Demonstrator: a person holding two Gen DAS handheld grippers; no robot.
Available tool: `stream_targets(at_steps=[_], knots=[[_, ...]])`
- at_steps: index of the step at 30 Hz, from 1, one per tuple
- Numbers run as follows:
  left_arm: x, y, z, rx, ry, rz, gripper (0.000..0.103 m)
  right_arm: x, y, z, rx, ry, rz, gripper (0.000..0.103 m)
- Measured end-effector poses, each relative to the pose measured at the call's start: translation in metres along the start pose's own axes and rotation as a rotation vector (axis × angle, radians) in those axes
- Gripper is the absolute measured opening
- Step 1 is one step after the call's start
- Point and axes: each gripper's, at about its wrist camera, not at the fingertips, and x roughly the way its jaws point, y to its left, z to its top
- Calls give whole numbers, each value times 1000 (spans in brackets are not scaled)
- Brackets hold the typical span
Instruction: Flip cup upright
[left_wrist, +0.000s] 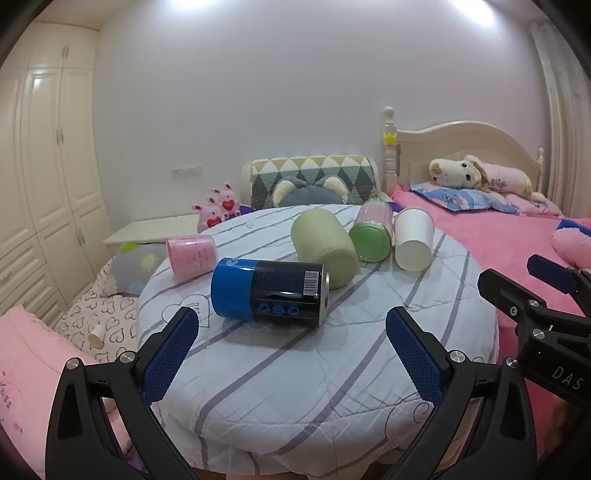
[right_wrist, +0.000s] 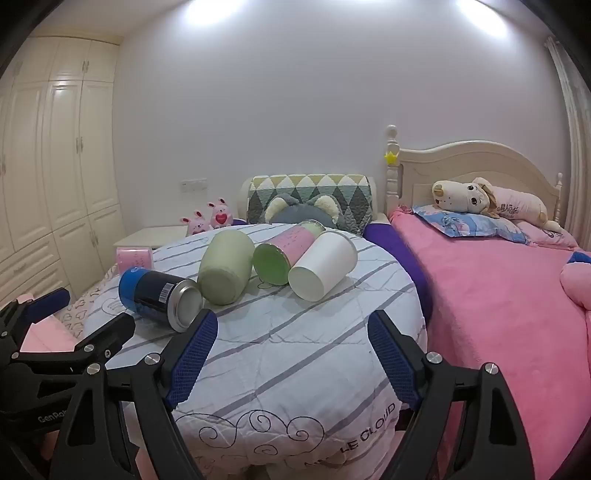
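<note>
Several cups lie on their sides on a round table (left_wrist: 314, 369) under a striped cloth. A blue-and-black can (left_wrist: 269, 291) lies nearest my left gripper (left_wrist: 291, 325), which is open and empty just in front of it. Behind it lie a pale green cup (left_wrist: 325, 245), a pink-and-green cup (left_wrist: 371, 230), a white paper cup (left_wrist: 413, 238) and a pink cup (left_wrist: 192, 256) at the left. My right gripper (right_wrist: 291, 328) is open and empty, in front of the white cup (right_wrist: 323, 264) and pale green cup (right_wrist: 225, 267). The can (right_wrist: 162, 297) is at its left.
A pink bed (right_wrist: 498, 295) with a plush dog (right_wrist: 480, 199) runs along the right. A chair back with a patterned cover (left_wrist: 314, 177) stands behind the table. White wardrobes (left_wrist: 44, 166) fill the left wall. Pink bedding (left_wrist: 22, 369) lies low on the left.
</note>
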Motion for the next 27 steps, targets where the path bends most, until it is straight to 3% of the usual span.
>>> stream_targets(at_steps=[27], knots=[[-5,2,2,-16,-15,14,103,0,0,-1,0,5,19,85]])
